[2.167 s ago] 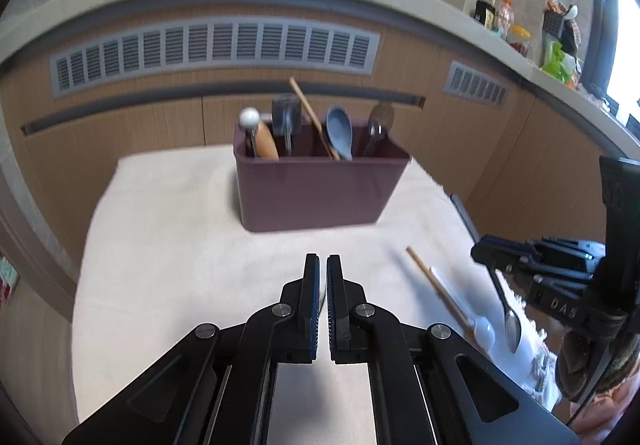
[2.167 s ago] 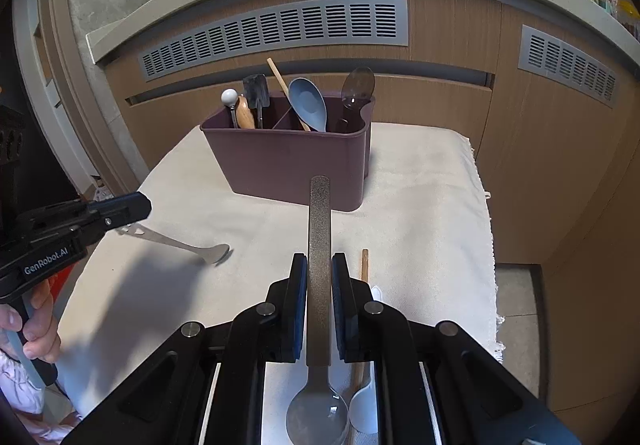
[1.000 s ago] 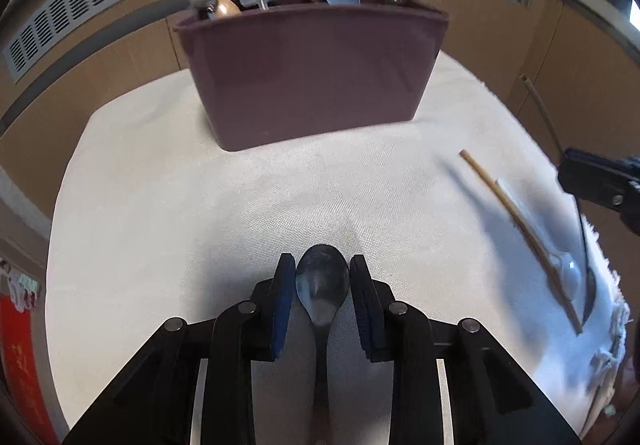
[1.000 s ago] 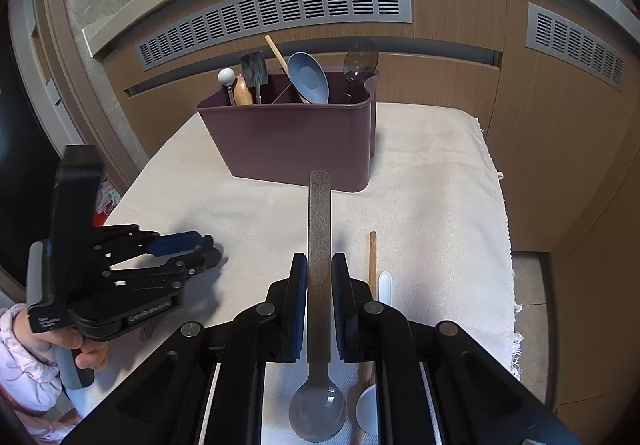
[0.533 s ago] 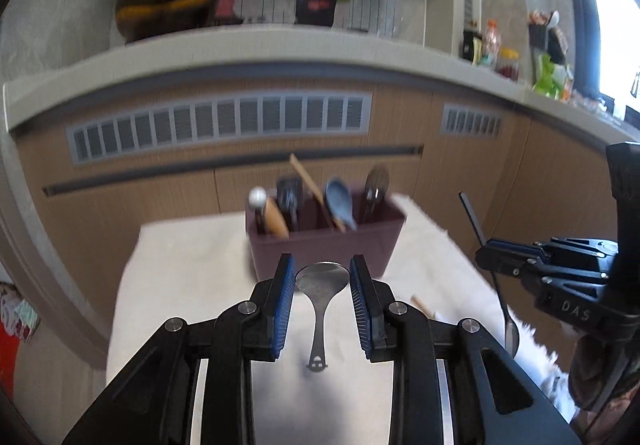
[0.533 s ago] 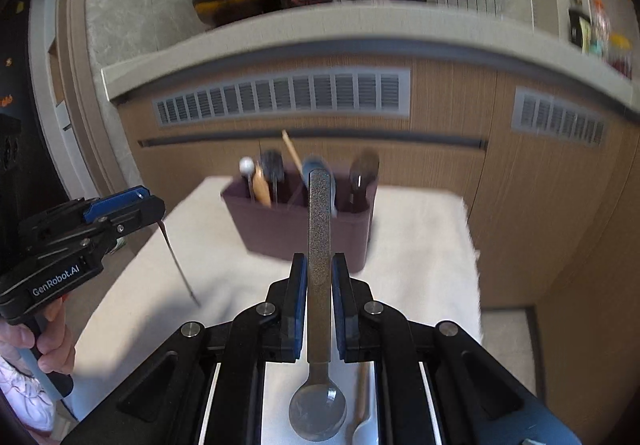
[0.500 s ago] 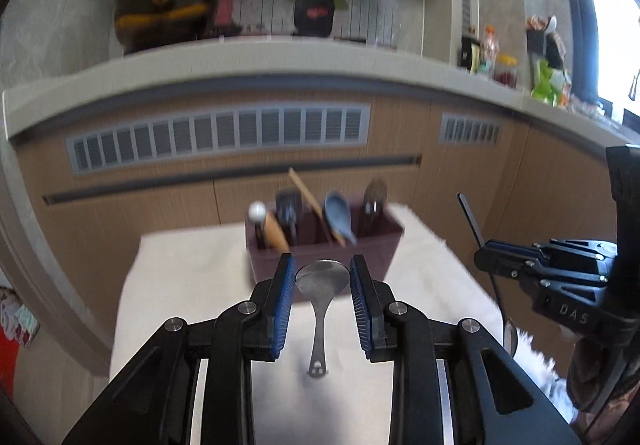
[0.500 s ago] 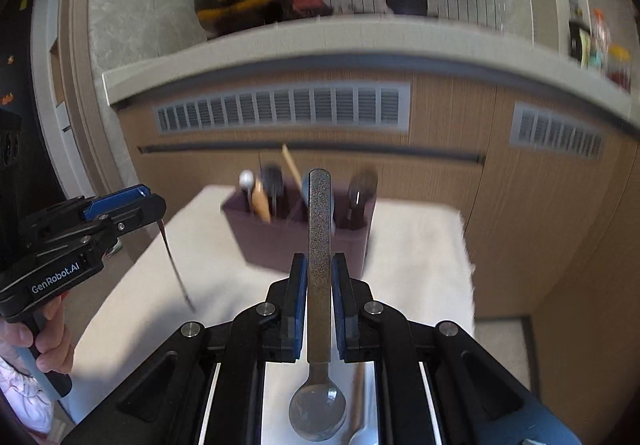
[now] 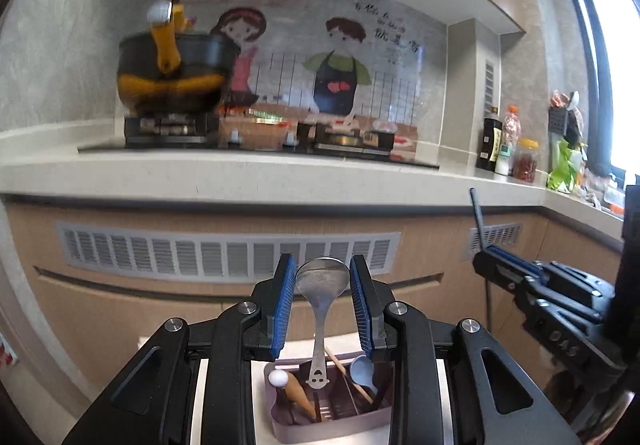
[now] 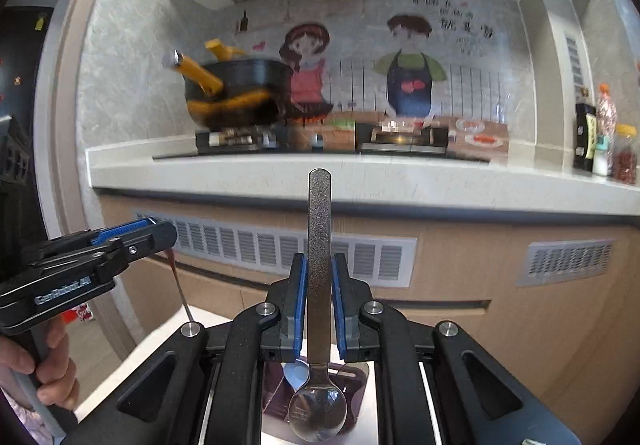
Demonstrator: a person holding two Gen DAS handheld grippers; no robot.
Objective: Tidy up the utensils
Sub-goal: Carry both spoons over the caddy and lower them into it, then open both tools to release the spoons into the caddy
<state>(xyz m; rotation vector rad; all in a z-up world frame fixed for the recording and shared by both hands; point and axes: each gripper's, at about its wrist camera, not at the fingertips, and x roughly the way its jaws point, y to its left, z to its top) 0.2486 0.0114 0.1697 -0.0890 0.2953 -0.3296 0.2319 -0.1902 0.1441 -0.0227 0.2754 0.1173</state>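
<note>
My left gripper [image 9: 322, 285] is shut on the bowl of a metal spoon [image 9: 320, 309]. Its handle hangs down over the maroon utensil holder [image 9: 332, 425] below. In the holder stand a white-knobbed wooden tool [image 9: 288, 385], a chopstick [image 9: 344, 369] and a blue spoon [image 9: 362, 367]. My right gripper [image 10: 319, 277] is shut on the flat handle of a second metal spoon [image 10: 319, 213]; the handle points up and forward, the bowl sits near the camera. The holder [image 10: 276, 385] shows just beneath it. Each gripper appears in the other's view: right gripper [image 9: 492, 265], left gripper [image 10: 160, 237].
A kitchen counter [image 9: 240, 173] runs ahead, with a black and yellow pot [image 9: 172, 73] on a stove and bottles [image 9: 504, 149] at the right. Vented wooden cabinet fronts [image 9: 224, 253] stand behind the cloth-covered table [image 10: 168, 333]. A person's hand [image 10: 48, 369] holds the left gripper.
Both grippers rose and tilted up with their spoons. The left spoon came up off the cloth. The holder sank to the bottom of both views and the counter and wall came into sight.
</note>
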